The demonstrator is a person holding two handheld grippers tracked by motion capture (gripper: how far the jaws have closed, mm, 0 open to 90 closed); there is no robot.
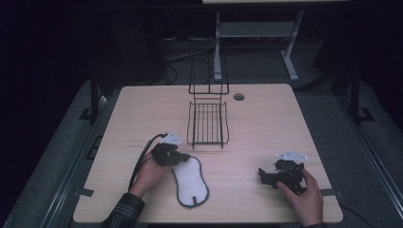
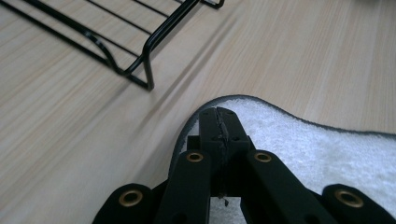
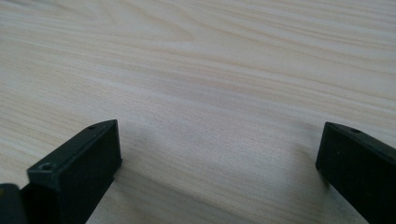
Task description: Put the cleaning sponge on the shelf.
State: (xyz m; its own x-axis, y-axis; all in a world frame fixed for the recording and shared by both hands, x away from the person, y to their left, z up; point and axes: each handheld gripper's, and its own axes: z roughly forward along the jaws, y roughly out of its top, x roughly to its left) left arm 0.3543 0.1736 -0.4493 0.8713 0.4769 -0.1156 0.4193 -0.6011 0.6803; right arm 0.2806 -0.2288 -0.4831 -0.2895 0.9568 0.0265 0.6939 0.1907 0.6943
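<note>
Left tool (image 1: pixel 183 156), black with a grey three-cornered plate on top, held low in the left hand (image 1: pixel 151 173), jaws clenched flat against each other. In the left gripper view (image 2: pixel 219 127) tips resting over the dark-bound edge of the white fluffy insole-shaped cloth pad (image 2: pixel 327 154); whether a fold of that edge is pinched cannot be told. Spread flat on the pale wooden tabletop (image 1: pixel 266 123), from under the tips of this tool towards the near edge (image 1: pixel 191 183), with a small loop at the nearer end. Just beyond the tips, the black wire rack (image 1: pixel 207 122) with its upright back frame, standing apart from the pad; nearest corner leg close ahead in the left gripper view (image 2: pixel 148 70).

Right tool (image 1: pixel 264 176), black likewise, gripped in the right hand (image 1: pixel 306 197), well apart from the pad, on the far side from the left tool. Jaws released and spread wide, bare wood grain between them in the right gripper view (image 3: pixel 219 154), nothing grasped.
</note>
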